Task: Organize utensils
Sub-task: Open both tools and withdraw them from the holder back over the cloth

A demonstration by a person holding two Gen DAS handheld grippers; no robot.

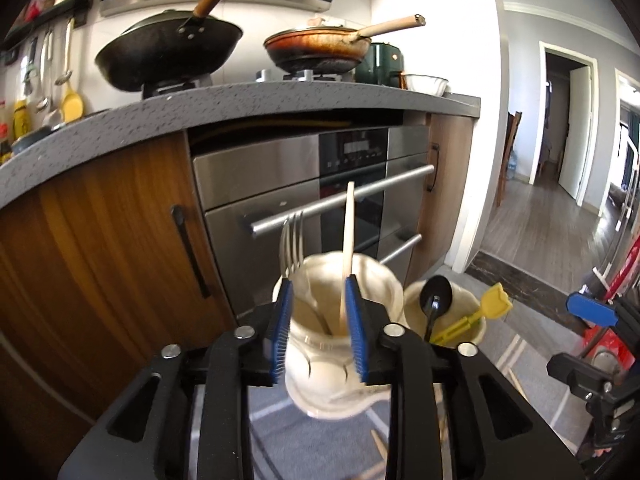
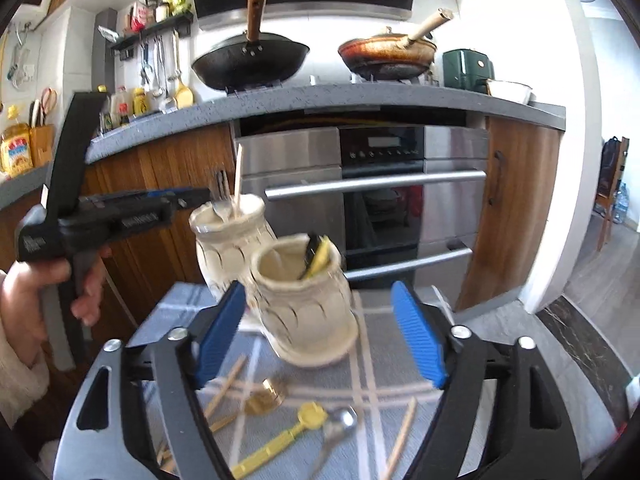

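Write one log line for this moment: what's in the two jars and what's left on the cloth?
far jar: fork, chopstick | near jar: black spoon, yellow utensil | cloth: chopsticks, spoons left | right gripper: open

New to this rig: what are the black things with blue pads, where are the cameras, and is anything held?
No robot: a person holds a tool in each hand, each with a camera looking along its blue pads. One picture is from the left tool, the other from the right tool, which also shows the hand holding the left one. On a checked cloth stand a cream jar with a fork and chopstick and a second jar with a black spoon. Loose chopsticks and spoons lie nearby. Both tools are open, holding nothing.
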